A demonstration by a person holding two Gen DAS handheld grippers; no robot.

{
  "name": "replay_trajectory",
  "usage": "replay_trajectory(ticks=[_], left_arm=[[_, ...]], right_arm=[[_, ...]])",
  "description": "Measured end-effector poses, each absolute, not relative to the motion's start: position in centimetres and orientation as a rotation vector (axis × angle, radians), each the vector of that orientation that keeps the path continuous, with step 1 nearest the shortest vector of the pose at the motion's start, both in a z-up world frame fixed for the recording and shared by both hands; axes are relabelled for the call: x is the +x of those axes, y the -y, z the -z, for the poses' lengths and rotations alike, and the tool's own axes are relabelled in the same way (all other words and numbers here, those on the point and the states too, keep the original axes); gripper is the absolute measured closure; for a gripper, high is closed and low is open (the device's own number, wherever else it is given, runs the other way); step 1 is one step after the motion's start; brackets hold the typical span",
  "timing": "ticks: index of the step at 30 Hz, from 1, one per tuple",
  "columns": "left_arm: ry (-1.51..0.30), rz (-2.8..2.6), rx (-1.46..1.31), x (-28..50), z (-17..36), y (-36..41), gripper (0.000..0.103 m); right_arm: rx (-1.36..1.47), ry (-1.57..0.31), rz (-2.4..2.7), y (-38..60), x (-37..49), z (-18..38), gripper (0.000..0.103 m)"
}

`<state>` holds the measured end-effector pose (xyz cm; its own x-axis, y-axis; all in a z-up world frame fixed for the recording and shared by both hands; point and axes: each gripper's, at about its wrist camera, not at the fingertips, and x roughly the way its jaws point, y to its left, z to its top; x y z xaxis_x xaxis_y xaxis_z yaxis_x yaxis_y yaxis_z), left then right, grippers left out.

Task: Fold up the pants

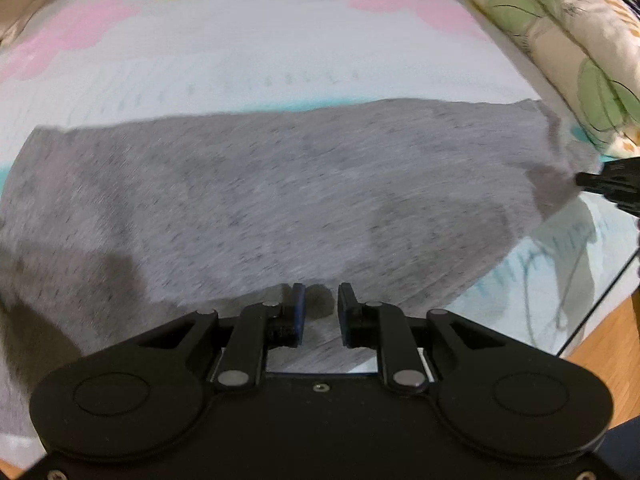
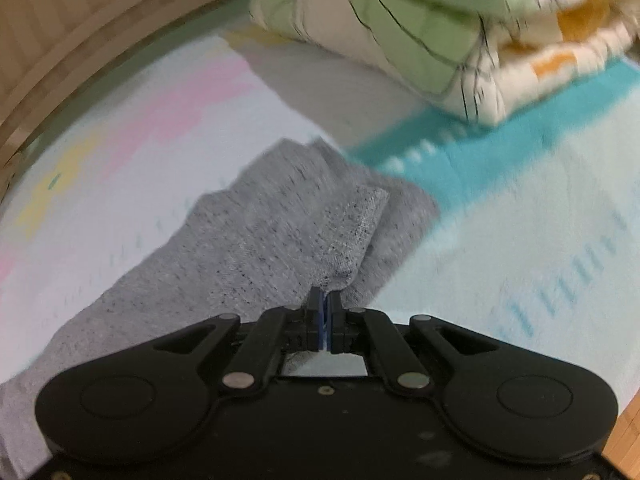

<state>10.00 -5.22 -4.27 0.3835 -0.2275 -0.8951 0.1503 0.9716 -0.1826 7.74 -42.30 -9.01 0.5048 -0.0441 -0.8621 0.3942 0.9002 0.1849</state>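
Grey marled pants (image 1: 280,192) lie spread across a pastel bed sheet (image 1: 240,40). In the left wrist view my left gripper (image 1: 321,308) hovers over their near edge. Its jaws stand a little apart, with cloth beneath them and nothing pinched. My right gripper (image 2: 325,312) is shut on a folded corner of the pants (image 2: 280,232), and the cloth runs forward from its tips. From the left wrist view, the right gripper (image 1: 580,179) is at the far right, where it pulls that corner into a point.
A folded quilt (image 2: 420,40) with green leaf print lies on the sheet just beyond the pants; it is also seen as the quilt (image 1: 568,40) at upper right. A wooden bed frame (image 2: 80,40) curves along the far left. Wooden floor (image 1: 608,336) shows past the mattress edge.
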Motion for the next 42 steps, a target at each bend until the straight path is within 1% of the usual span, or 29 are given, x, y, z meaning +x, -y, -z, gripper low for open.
replay_trajectory(ticks=[1,2,3,4,6,10,21,26,30,32,33,34,38,40,42], left_arm=[[-1.143,0.254,-0.067,10.1,4.2,5.6,0.077],[-1.139,0.262,-0.059,10.4,4.4,6.1,0.077],[-1.145,0.265,-0.054,10.6,4.7,6.5,0.077],[-1.156,0.269,-0.054,10.8,5.1,6.8,0.077],[-1.195,0.279,-0.062,11.1,6.0,7.3,0.076],[-1.179,0.277,-0.067,11.0,6.3,7.8,0.074],[-1.178,0.261,-0.055,11.3,6.4,8.5,0.073],[-1.178,0.251,-0.037,11.2,6.4,9.0,0.072],[-1.173,0.247,-0.030,11.3,6.5,9.4,0.069],[-1.174,0.245,-0.027,11.4,6.5,9.6,0.069],[-1.174,0.245,-0.025,11.4,6.5,9.6,0.069],[-1.175,0.245,-0.026,11.3,6.4,9.5,0.069],[-1.168,0.246,-0.041,11.1,5.9,8.8,0.069],[-1.143,0.255,-0.059,11.0,5.5,8.8,0.069],[-1.098,0.272,-0.058,10.9,4.9,9.1,0.069]], right_arm=[[0.386,-1.014,0.266,42.4,7.8,9.2,0.098],[0.389,-1.008,0.256,42.4,7.8,9.3,0.097],[0.397,-0.997,0.247,42.6,7.7,9.1,0.092],[0.409,-0.980,0.243,42.9,7.6,8.8,0.081],[0.423,-0.945,0.269,43.5,7.4,8.2,0.072],[0.458,-0.867,0.314,45.3,7.3,7.1,0.071],[0.502,-0.867,0.298,46.6,9.1,8.6,0.071],[0.431,-0.833,0.291,45.7,8.7,7.9,0.071],[0.411,-0.846,0.270,45.8,9.0,8.3,0.072],[0.424,-0.852,0.284,46.0,9.3,8.5,0.075],[0.418,-0.849,0.290,45.8,9.3,8.5,0.081],[0.400,-0.836,0.290,45.5,9.2,8.3,0.096],[0.240,-0.796,0.257,43.7,8.9,7.2,0.098],[0.157,-0.751,0.248,43.1,8.5,6.1,0.098],[0.134,-0.727,0.245,43.5,8.0,5.0,0.099]])
